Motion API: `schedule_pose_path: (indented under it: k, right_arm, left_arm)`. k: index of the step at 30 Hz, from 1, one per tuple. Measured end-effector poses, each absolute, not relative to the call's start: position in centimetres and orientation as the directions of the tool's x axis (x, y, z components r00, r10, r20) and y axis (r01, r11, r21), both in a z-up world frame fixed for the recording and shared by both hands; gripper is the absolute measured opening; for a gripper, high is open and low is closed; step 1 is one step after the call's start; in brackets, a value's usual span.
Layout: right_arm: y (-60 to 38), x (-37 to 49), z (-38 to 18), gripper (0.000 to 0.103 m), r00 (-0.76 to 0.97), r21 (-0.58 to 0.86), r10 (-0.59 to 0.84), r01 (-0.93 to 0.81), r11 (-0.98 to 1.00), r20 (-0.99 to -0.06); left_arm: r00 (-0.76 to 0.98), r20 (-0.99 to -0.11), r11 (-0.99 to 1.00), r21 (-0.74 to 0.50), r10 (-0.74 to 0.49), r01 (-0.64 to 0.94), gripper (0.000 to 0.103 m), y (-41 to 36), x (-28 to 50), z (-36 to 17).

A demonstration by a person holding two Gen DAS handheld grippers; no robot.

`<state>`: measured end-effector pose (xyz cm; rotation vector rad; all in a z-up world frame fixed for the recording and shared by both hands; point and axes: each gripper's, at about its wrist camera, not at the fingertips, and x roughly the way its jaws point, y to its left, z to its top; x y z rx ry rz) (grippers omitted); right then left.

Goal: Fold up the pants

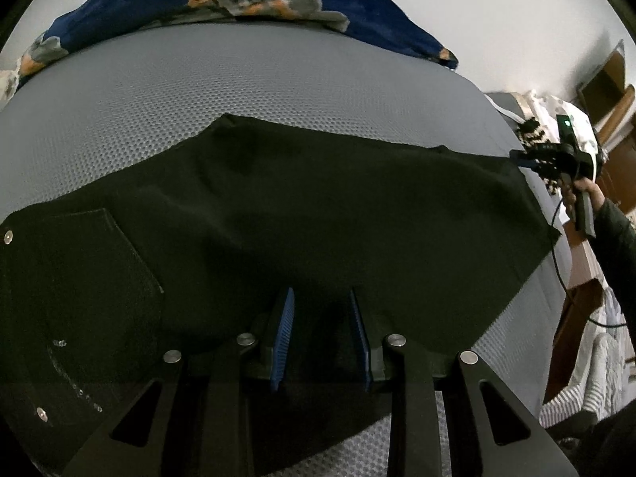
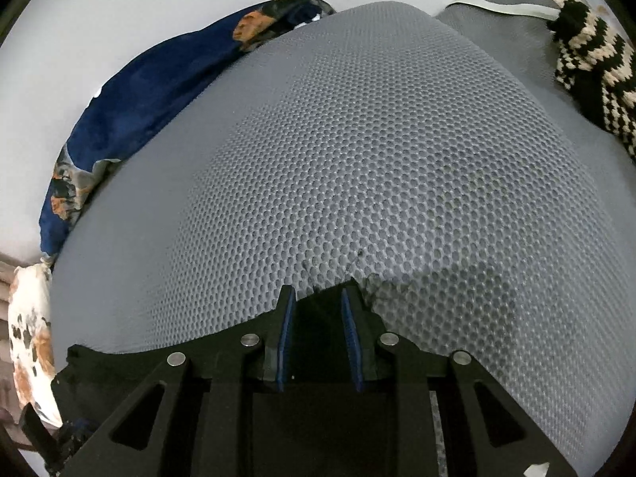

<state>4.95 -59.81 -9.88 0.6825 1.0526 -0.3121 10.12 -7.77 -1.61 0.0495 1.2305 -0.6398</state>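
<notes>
**Both grippers at the black pants, one at each end**

Left gripper point(image 1: 322, 334) first: its blue-padded fingers point(image 1: 283, 338) stand a moderate gap apart, and the dark cloth of the pants point(image 1: 278, 206) lies right under and between them. Whether the pads are actually pinching fabric, I cannot tell; the cloth is too dark there. From those fingers the pants spread outward across the grey mesh mattress point(image 1: 278, 91), a stitched pocket with metal rivets off to the left, the leg running away to the right.

Out at that far end, the right gripper point(image 1: 528, 159) sits at the hem corner, held in the person's hand point(image 1: 580, 194). From its own camera, the right gripper point(image 2: 318, 330) shows its jaws part open, black fabric filling the gap between the pads; the pants' point(image 2: 314, 318) edge ends just at the fingertips. A real grip? Cannot tell.

Beyond lie bare mattress, a blue patterned blanket point(image 2: 131, 103) along the far edge, and a black-and-cream knitted item point(image 2: 592, 67) at right.
</notes>
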Motion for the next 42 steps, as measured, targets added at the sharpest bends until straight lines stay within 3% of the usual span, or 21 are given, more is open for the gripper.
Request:
schedule_pose_path:
  k: [6, 11, 19, 31, 34, 35, 37, 39, 42]
  right_arm:
    - [-59.2, 5.7, -10.1, 0.023, 0.482, 0.364, 0.094, 0.506, 0.782, -0.871]
    - [-58.7, 5.1, -9.8, 0.004, 0.488, 0.332, 0.058, 0.499, 0.800, -0.871]
    - [-57.5, 1.2, -4.5, 0.000, 0.614, 0.267, -0.178, 0.561, 0.783, -0.769]
    - [-57.8, 4.2, -9.9, 0.000, 0.467, 0.178, -0.200, 0.647, 0.742, -0.861]
    - [-57.4, 4.8, -9.4, 0.011, 0.428, 0.144, -0.209, 0.657, 0.740, -0.879]
    - [-57.1, 4.9, -9.0, 0.023, 0.424, 0.133, -0.213, 0.652, 0.746, -0.880]
    - [-56.0, 4.7, -7.5, 0.034, 0.436, 0.104, -0.254, 0.646, 0.756, -0.863]
    - [-54.6, 4.5, -5.6, 0.034, 0.476, 0.110, -0.266, 0.625, 0.773, -0.838]
    - [-51.1, 5.1, -3.1, 0.034, 0.565, 0.190, -0.176, 0.530, 0.827, -0.806]
  left_arm:
    - [0.184, -0.897, 0.844, -0.284, -0.401, 0.455, 0.030, -8.2, 10.5, -2.1]
    - [0.209, -0.892, 0.863, -0.291, -0.401, 0.413, 0.030, -8.1, 11.0, -1.9]
    - [0.267, -0.882, 0.879, -0.267, -0.389, 0.396, 0.030, -7.3, 12.5, -1.2]
    - [0.264, -0.891, 0.888, -0.256, -0.371, 0.382, 0.030, -6.2, 13.3, -3.0]
    - [0.260, -0.891, 0.886, -0.257, -0.372, 0.386, 0.030, -6.3, 13.5, -2.9]
    - [0.257, -0.891, 0.886, -0.261, -0.374, 0.383, 0.030, -6.3, 13.5, -2.7]
    - [0.256, -0.888, 0.887, -0.275, -0.382, 0.371, 0.030, -6.0, 13.6, -2.4]
    - [0.273, -0.879, 0.889, -0.283, -0.391, 0.360, 0.031, -5.3, 13.5, -1.7]
    - [0.319, -0.864, 0.896, -0.273, -0.389, 0.351, 0.033, -4.1, 13.3, -0.6]
